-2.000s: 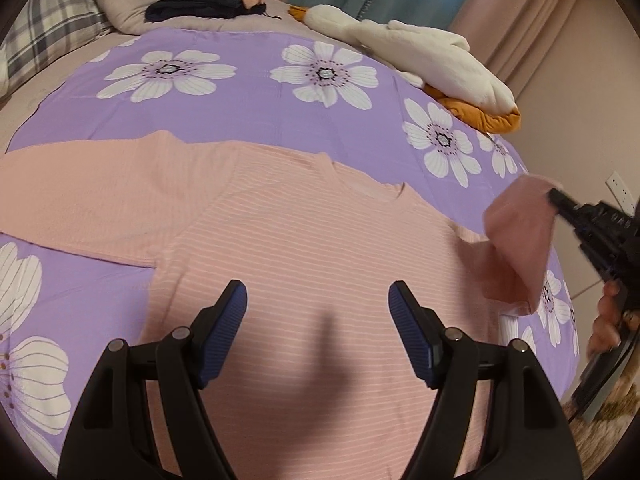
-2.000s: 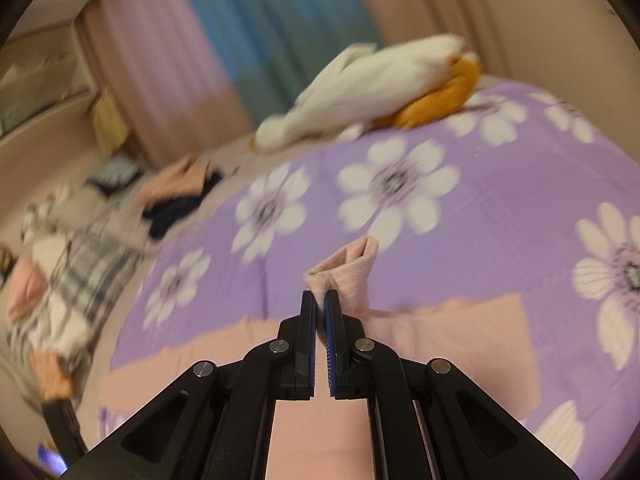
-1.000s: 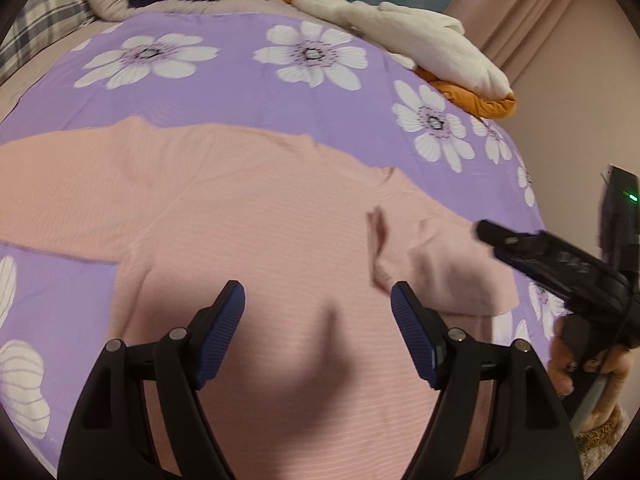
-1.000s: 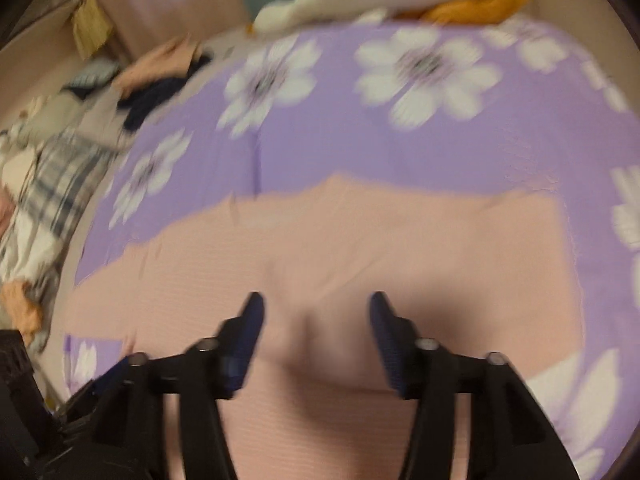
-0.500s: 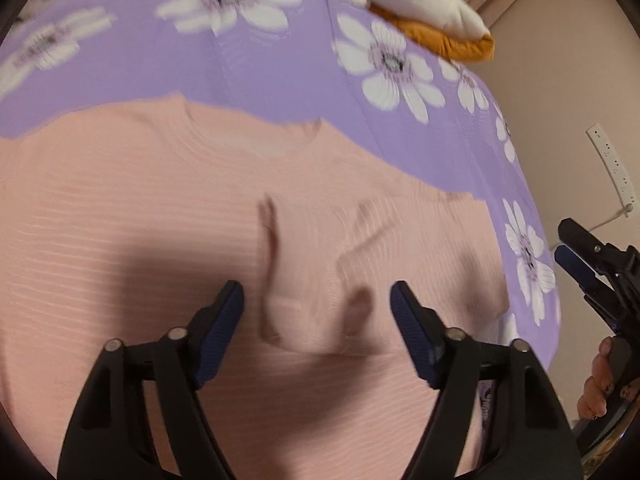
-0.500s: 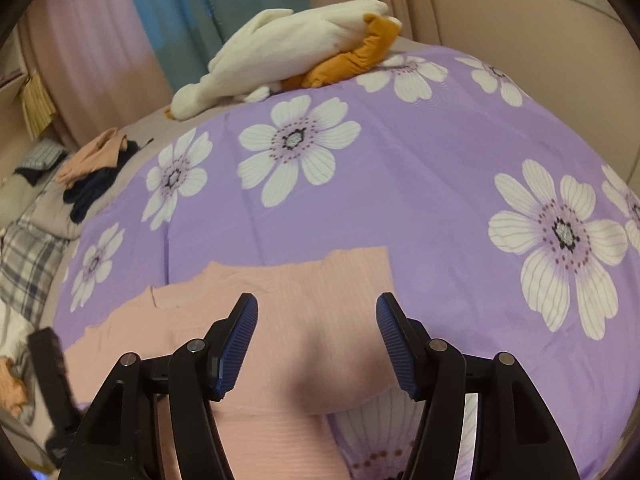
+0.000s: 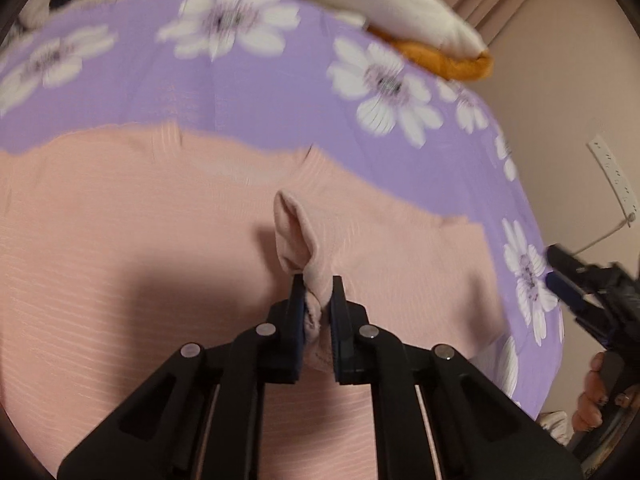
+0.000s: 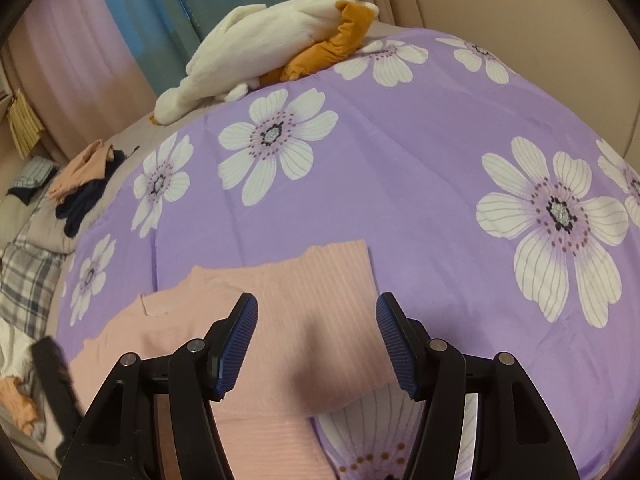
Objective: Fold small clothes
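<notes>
Our pink ribbed top [image 7: 168, 248] lies flat on the purple flowered bedspread [image 7: 248, 92], one sleeve folded in over its chest. Our left gripper [image 7: 317, 294] has just closed, its fingers pinching that sleeve's cuff. Our right gripper [image 8: 317, 346] hangs over the folded edge, fingers wide and empty. A white and orange plush toy [image 8: 276, 44] rests farther back on the bed.

No readable text, label, brand, number or sign anywhere in either view.
</notes>
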Demonstrator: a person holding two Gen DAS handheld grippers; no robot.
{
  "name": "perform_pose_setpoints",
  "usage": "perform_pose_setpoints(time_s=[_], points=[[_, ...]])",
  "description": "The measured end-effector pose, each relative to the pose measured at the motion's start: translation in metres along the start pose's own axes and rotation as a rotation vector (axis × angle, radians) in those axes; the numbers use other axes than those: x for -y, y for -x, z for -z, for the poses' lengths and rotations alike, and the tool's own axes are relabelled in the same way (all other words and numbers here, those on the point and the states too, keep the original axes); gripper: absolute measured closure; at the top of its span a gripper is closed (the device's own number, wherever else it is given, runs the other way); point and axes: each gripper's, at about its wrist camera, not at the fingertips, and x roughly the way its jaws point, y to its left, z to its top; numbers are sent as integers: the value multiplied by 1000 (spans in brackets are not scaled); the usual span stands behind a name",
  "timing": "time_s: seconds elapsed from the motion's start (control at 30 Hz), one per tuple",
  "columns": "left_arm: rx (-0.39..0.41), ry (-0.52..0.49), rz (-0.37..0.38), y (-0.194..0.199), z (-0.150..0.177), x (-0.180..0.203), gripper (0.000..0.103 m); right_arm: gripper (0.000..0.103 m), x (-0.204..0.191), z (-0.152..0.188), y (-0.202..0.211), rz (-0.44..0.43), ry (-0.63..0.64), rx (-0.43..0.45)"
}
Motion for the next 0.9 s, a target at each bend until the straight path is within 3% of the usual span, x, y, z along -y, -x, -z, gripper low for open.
perform_pose_setpoints(time_s=[0.23, 0.9], points=[[136, -73, -13, 50, -18, 12, 94, 41, 3, 0, -5, -6, -8, -16], [275, -3, -155, 111, -38, -39, 94, 41, 0, 5, -25, -43, -17, -85]])
